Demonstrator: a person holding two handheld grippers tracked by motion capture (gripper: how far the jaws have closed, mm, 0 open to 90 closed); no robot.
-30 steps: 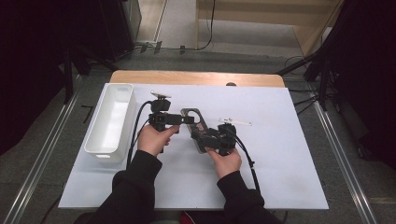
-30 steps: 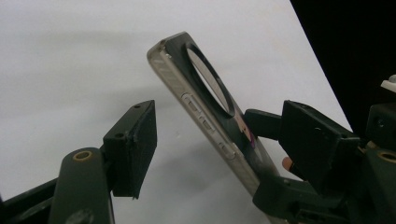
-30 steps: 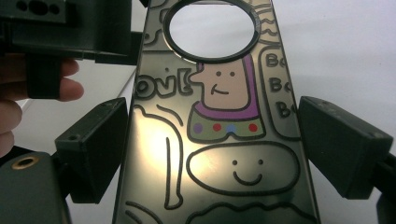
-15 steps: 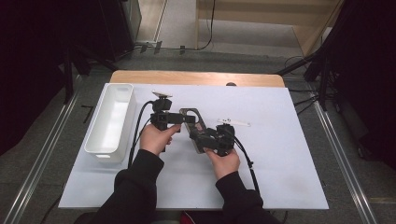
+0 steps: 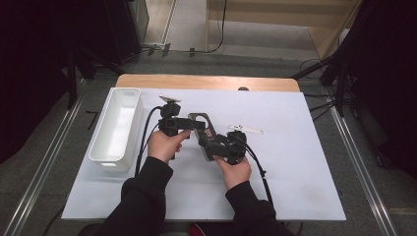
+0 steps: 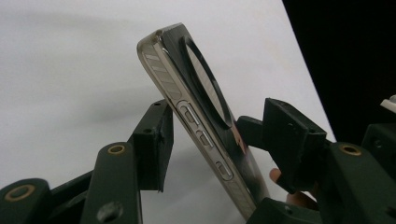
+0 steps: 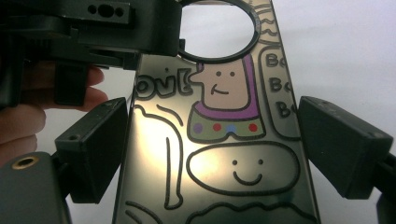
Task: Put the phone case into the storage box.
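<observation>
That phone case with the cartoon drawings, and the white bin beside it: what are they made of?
The phone case looks like glossy plastic: its printed back mirrors the light, and its side rim, with moulded buttons, has a metallic sheen, possibly a coating. The white bin seems smooth, matte, moulded plastic, judging by its rounded corners and thin walls.

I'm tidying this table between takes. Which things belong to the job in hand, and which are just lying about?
In use:
- phone case, printed with cartoon figures, held up between both tongs
- left tongs, their jaws just closing around the case's edges
- right tongs, jaws at its two sides

Lying about:
- white bin at the table's left
- small white part behind the right tongs
</observation>
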